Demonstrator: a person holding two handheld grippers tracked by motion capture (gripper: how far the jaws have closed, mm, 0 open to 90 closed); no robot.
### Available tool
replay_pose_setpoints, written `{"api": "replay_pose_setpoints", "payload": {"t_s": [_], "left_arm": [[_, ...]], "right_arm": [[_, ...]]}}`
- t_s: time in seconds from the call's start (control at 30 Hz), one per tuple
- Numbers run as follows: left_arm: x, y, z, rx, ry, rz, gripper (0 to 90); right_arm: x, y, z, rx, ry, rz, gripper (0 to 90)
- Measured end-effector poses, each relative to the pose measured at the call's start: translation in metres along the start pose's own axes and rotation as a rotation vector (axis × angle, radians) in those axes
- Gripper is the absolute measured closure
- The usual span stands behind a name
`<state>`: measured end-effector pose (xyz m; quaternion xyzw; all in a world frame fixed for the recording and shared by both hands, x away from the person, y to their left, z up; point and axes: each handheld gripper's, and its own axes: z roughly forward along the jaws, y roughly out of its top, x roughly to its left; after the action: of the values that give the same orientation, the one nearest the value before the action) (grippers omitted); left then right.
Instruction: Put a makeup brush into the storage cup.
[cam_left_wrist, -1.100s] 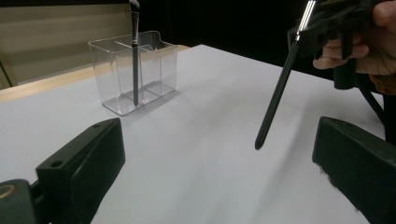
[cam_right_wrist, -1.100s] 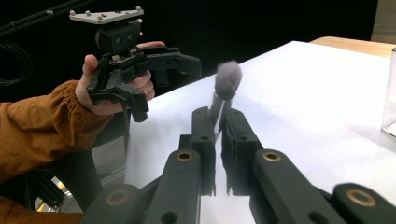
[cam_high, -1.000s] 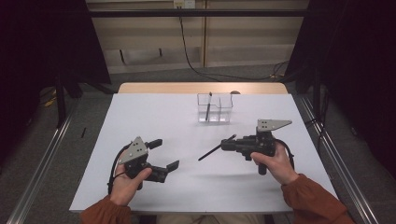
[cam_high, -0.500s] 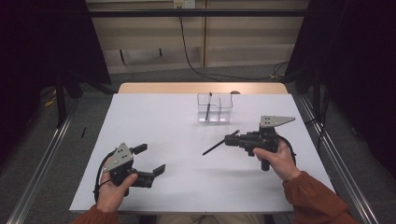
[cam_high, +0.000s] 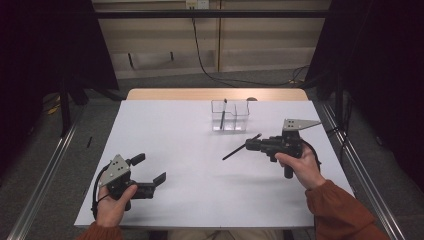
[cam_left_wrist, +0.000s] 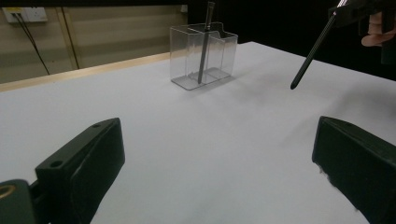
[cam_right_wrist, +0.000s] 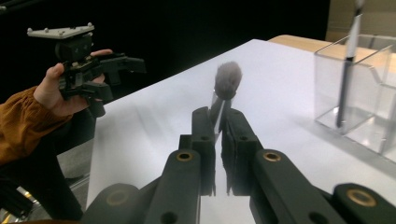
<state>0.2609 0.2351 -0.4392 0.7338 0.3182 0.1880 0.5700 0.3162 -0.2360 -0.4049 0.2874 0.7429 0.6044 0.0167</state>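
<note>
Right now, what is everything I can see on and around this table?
Table: one, white top, middle of the room.
Holder: one, clear, two compartments, far side of the table.
Pen: one, dark, leaning in the holder's left compartment.
Brush: one, dark handle, fluffy tip, held above the table by the right tool.
Left tool: one, black, jaws open and empty, near left.
Right tool: one, black, shut on the brush.
Sleeves: two, orange, near edge.

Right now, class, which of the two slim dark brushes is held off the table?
The brush clamped in the right tool, slanting above the sheet. The other brush stands in the clear holder.
</note>
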Motion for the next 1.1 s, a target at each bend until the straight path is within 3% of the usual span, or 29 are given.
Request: {"api": "replay_pose_setpoints", "payload": {"t_s": [0.33,0.4,0.6,0.83,1.1], "left_arm": [[0.012,-0.008,-0.014,-0.003,0.043,-0.030,2.7],[0.013,-0.007,-0.016,-0.021,0.041,-0.043,2.8],[0.009,-0.007,-0.014,0.005,0.028,-0.015,2.7],[0.008,-0.006,-0.014,0.000,0.019,-0.020,3.3],[0.007,-0.006,-0.013,0.011,0.016,-0.004,3.3]], "right_arm": [[-0.016,0.013,-0.007,0.005,-0.054,0.003,84.1],[-0.017,0.015,-0.006,0.009,-0.060,0.000,84.1],[-0.024,0.027,-0.003,0.017,-0.095,-0.020,84.1],[-0.030,0.044,0.002,0.028,-0.133,-0.046,84.1],[-0.046,0.055,0.009,0.026,-0.175,-0.037,84.1]]}}
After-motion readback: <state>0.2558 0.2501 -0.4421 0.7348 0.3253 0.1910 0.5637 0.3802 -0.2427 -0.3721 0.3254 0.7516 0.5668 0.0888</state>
